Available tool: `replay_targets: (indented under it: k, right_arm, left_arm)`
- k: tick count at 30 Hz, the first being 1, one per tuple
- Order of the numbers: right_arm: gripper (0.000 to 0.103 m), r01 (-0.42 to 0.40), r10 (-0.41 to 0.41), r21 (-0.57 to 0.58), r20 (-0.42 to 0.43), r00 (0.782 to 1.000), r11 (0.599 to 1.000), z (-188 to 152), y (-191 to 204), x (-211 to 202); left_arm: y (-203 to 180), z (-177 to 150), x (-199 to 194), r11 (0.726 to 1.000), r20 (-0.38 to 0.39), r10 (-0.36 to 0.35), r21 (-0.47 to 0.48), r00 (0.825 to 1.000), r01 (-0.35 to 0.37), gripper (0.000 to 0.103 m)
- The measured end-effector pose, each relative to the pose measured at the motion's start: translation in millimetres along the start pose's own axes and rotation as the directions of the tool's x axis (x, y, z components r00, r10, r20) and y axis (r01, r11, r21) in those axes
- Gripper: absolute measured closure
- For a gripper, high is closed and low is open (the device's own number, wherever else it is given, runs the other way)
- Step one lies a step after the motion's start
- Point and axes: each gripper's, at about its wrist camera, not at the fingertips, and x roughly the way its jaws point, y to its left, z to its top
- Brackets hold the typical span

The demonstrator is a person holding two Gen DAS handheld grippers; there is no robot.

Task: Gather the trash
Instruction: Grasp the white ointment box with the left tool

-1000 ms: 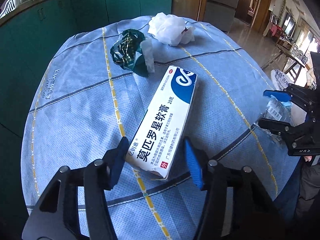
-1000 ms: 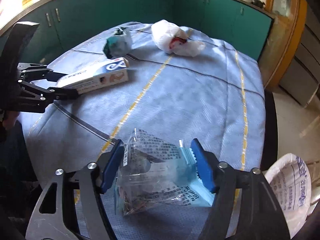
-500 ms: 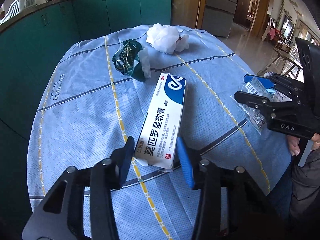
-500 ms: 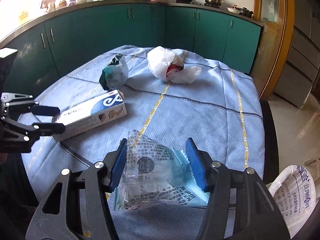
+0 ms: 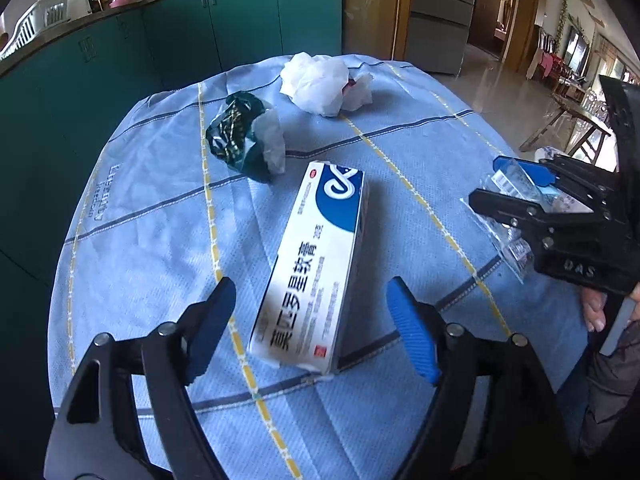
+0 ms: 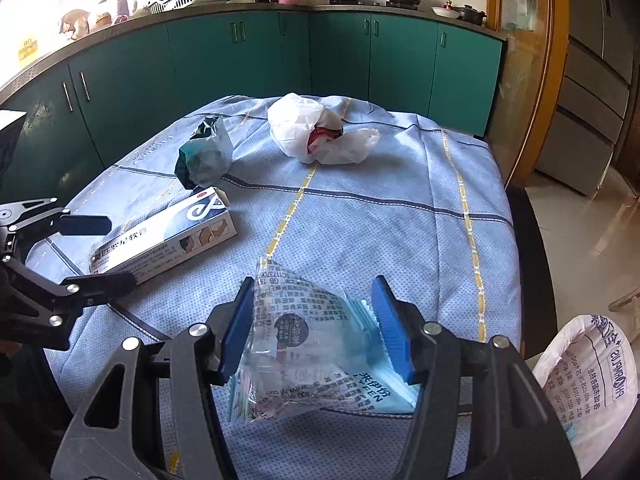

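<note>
Our left gripper [image 5: 310,326] is opening, pads clear of the white carton [image 5: 316,268] lying between them at lower centre. Our right gripper [image 6: 316,330] clamps the clear plastic packet [image 6: 308,344], lower centre.

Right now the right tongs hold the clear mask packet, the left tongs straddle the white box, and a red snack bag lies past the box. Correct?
Not quite: the snack bag past the box is dark green, not red, as the left wrist view shows. The rest holds: the right tongs hold the clear mask packet, and the left tongs, opening, straddle the white box without touching it.
</note>
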Motion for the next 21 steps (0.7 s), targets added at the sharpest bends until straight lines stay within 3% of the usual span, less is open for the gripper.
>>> replay_targets:
  k: [6,7,10,21]
  right_arm:
    - [0.045,0.009,-0.009,-0.009,-0.007,1.0,1.0,-1,2,2]
    - [0.045,0.014,-0.014,-0.009,-0.009,1.0,1.0,-1,2,2]
    - [0.045,0.024,-0.024,-0.009,-0.012,1.0,1.0,-1,2,4]
    - [0.045,0.058,-0.058,-0.012,-0.024,0.998,0.998,-2,1,8]
  left_arm:
    - [-16,6,8,0.996,0.01,0.076,0.048,0.997,-0.077,0.027]
    - [-19,6,9,0.995,0.007,0.082,0.054,0.997,-0.083,0.037]
    - [-22,5,13,0.993,-0.012,0.091,0.071,0.996,-0.09,0.052]
    - [-23,2,13,0.994,-0.004,0.09,0.069,0.996,-0.09,0.054]
